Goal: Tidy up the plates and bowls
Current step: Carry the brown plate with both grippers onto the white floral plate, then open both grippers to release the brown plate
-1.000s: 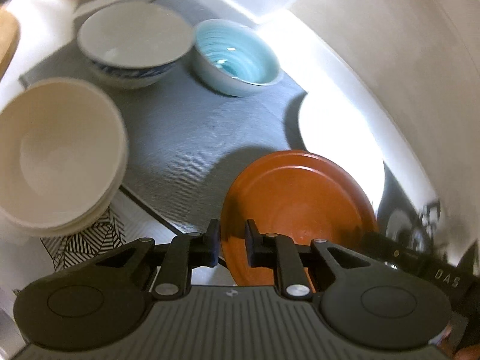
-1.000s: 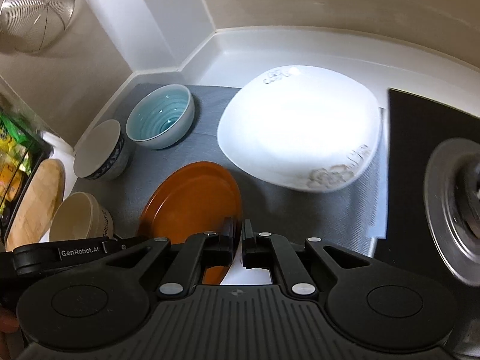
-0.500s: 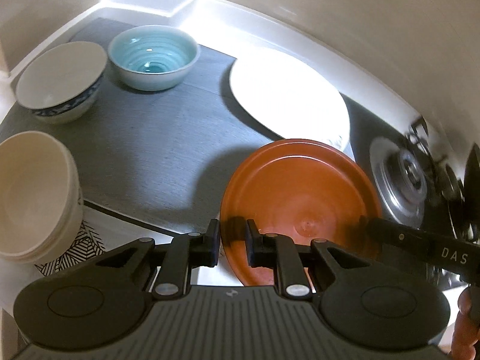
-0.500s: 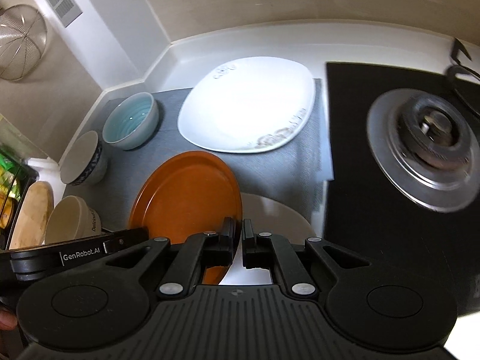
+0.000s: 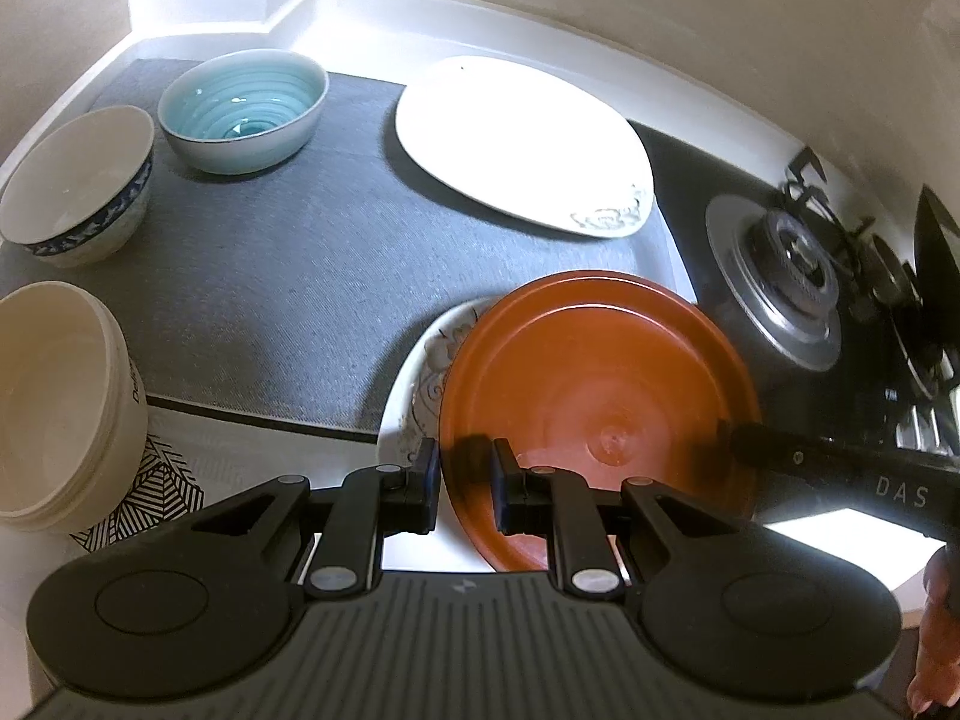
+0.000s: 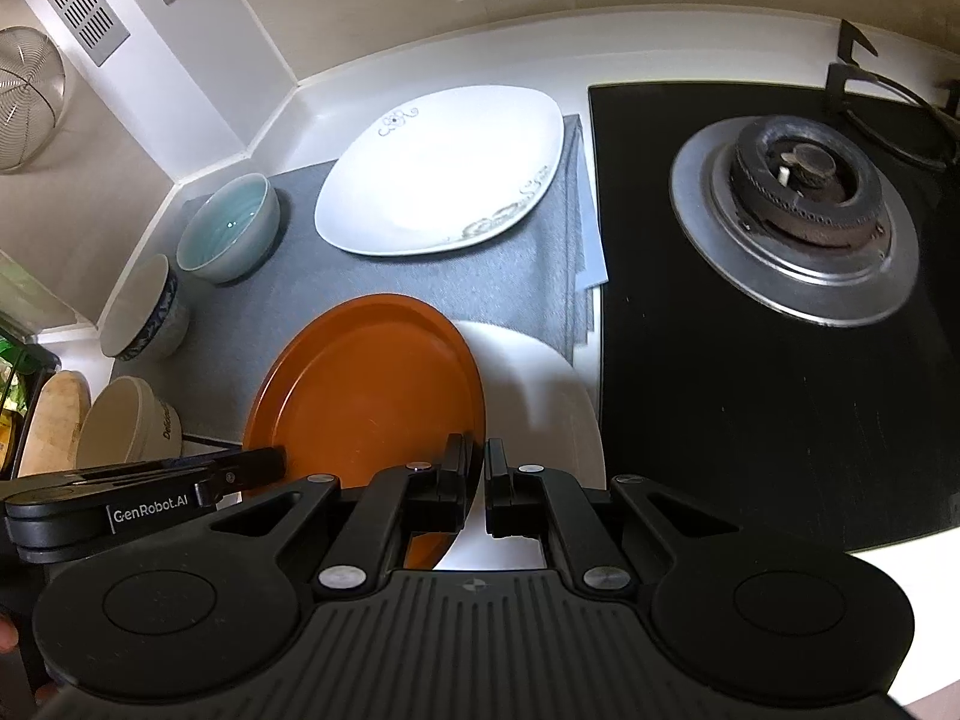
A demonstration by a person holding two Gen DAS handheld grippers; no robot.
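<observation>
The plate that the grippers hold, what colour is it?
Orange. The plate shows best in the right wrist view.

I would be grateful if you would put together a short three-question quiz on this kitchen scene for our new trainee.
1. True or false: both grippers clamp the orange plate.
2. How many bowls stand on or beside the grey mat?
3. What lies beneath the orange plate: A) burner, B) white plate, C) cutting board?

Key: 1 true: left gripper and right gripper pinch opposite rims. 2 three. 3 B.
</observation>
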